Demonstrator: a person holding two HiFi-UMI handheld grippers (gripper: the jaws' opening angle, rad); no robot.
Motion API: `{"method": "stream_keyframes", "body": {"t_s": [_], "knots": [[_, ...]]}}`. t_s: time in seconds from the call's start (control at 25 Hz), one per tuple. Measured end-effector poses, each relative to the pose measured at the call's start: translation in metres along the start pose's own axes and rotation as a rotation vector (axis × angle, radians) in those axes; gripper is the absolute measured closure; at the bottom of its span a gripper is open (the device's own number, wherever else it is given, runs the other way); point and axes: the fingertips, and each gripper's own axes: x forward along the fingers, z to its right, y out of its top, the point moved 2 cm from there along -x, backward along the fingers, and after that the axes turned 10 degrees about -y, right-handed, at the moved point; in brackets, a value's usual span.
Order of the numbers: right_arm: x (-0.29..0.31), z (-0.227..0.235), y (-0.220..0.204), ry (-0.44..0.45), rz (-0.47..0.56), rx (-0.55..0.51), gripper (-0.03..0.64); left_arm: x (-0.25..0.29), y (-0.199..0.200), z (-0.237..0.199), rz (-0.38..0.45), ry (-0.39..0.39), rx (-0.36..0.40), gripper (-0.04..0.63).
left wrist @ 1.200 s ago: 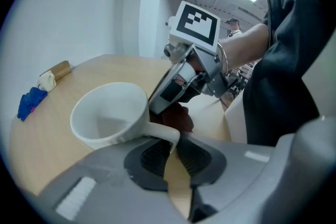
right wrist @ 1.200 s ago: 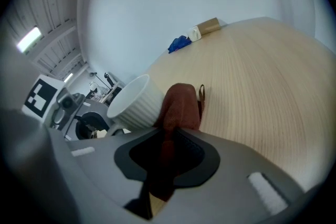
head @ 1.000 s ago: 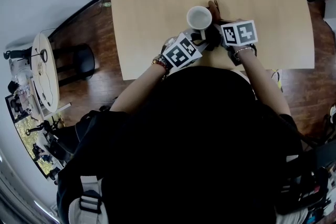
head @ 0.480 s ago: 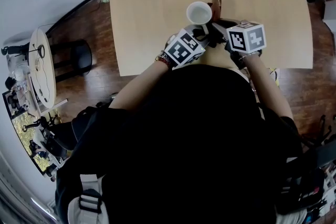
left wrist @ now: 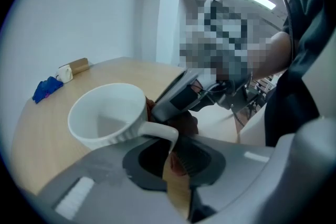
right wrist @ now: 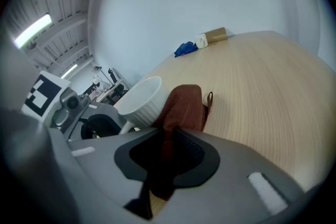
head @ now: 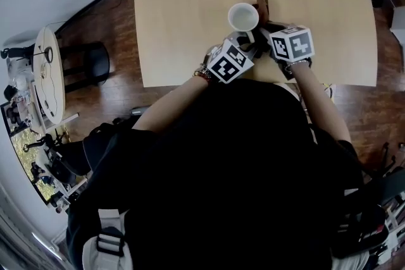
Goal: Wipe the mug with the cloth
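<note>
The left hand-held gripper (left wrist: 172, 157) has its jaws pinched on the handle (left wrist: 157, 131) of the white mug (left wrist: 105, 115); the handle runs down into the narrow gap between the pads. The right hand-held gripper (right wrist: 164, 157) is pressed together on a rust-brown cloth (right wrist: 185, 105), which rises out of the jaws and lies against the ribbed outer wall of the mug on its right side. From the head view the two marker cubes sit close together just in front of the person's chest, with the mug just beyond them, its mouth facing up. It is over the near part of the tabletop (head: 190, 9), a little right of the middle. Whether its base touches the wood cannot be told.

Beyond the mug the pale wooden tabletop runs on bare. At its far edge lie a small blue thing (right wrist: 185, 49) and, just beside it, a little brown box (right wrist: 214, 35). Off to the left, on the dark wooden floor (head: 120, 95), stand a black stool (head: 95, 63) and a round side table (head: 49, 82) with clutter near it.
</note>
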Motion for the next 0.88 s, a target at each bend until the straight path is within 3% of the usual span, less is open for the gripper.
{"method": "stream_keyframes", "body": {"t_s": [0.48, 0.64, 0.88], "knots": [[-0.031, -0.01, 0.014, 0.004, 0.087, 0.002, 0.555, 0.002, 0.0, 0.001, 0.046, 0.147, 0.009, 0.554], [-0.044, -0.013, 0.025, 0.014, 0.115, -0.03, 0.555, 0.002, 0.001, 0.0, 0.053, 0.14, -0.002, 0.555], [-0.022, -0.004, 0.02, -0.026, 0.06, -0.078, 0.555, 0.002, 0.002, -0.001, 0.05, 0.127, -0.011, 0.557]]}}
